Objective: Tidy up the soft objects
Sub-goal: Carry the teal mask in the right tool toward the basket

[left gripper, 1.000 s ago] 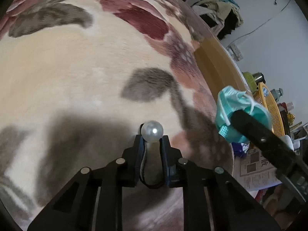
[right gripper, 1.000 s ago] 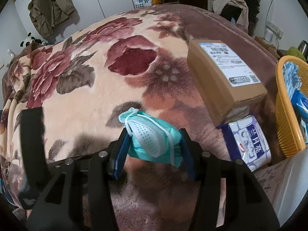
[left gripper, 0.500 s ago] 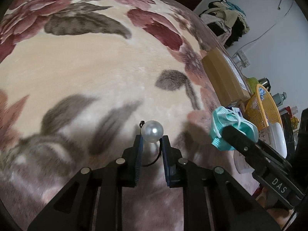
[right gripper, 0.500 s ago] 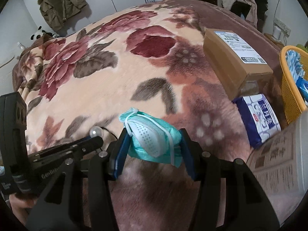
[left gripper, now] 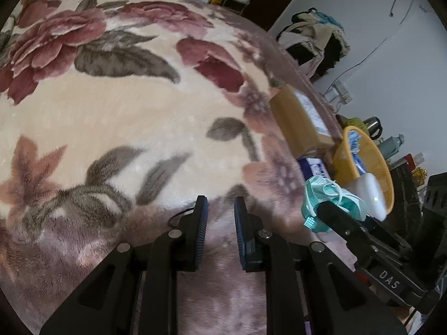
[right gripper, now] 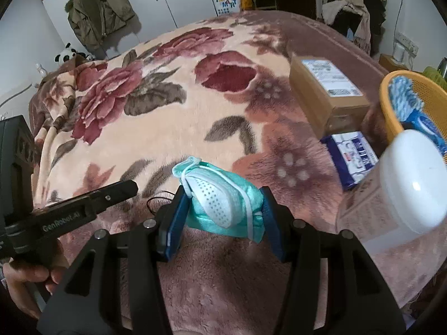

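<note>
1. The floral blanket (right gripper: 167, 128) covers the bed, and its right-hand edge runs up to the yellow basket (right gripper: 387, 103).
2. A cardboard box (right gripper: 321, 92) lies on the blanket just left of the basket. A blue tissue pack (right gripper: 352, 156) sits in front of the box, at the basket's foot.
3. The basket already holds blue-and-white soft things. A white-capped container (right gripper: 405, 189) stands just before it, on the near side.
4. The right gripper (right gripper: 225, 195) is clamped on a teal face mask (right gripper: 212, 192), whose long axis spans from pad to pad. The basket lies ahead and to the right of these fingers, so this hand is the nearer one. The drop likely needs a swing right past the white container.
5. The left gripper (left gripper: 220, 203) is farther left of the basket, its fingers nearly together.
6. A thin black cord (left gripper: 178, 213) loops beside the left gripper's left finger. I cannot tell whether it is pinched.
</note>
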`<state>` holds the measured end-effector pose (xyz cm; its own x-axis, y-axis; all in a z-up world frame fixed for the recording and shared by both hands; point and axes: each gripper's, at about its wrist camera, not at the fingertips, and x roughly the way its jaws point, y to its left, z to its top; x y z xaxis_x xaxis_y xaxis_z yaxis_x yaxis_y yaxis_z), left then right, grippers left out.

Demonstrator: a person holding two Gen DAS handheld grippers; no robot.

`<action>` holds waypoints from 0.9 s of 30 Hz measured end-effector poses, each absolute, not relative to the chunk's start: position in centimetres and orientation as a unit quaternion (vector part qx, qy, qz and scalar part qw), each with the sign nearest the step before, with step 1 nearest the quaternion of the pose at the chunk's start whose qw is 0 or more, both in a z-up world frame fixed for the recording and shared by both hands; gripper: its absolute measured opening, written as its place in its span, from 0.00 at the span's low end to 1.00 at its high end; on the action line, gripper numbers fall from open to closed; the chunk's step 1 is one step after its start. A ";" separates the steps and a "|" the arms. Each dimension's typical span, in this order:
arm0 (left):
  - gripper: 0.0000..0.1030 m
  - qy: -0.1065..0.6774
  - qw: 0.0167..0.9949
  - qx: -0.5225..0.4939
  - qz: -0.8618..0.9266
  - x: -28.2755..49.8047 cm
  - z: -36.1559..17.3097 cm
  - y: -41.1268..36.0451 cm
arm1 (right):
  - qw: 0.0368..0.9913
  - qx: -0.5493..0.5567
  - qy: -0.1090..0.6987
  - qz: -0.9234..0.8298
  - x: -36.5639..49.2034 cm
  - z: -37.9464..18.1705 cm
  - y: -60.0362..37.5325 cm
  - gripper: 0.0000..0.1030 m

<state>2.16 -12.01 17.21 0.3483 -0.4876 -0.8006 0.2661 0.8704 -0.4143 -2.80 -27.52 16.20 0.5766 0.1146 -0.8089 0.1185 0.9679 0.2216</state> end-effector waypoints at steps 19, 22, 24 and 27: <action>0.18 0.505 0.817 -0.081 -0.268 -0.9 22.8 -17.4 | 0.895 0.152 0.418 -0.031 -6.0 21.3 -32.3 0.51; 0.18 0.504 0.816 -0.077 -0.273 -1.1 23.3 -18.4 | 0.897 0.155 0.412 -0.036 -6.4 21.7 -33.2 0.51; 0.18 0.504 0.816 -0.075 -0.274 -1.1 23.4 -18.9 | 0.898 0.156 0.410 -0.038 -6.7 22.0 -33.8 0.51; 0.18 0.504 0.815 -0.071 -0.279 -1.2 23.8 -19.8 | 0.899 0.158 0.406 -0.041 -6.9 22.4 -34.5 0.51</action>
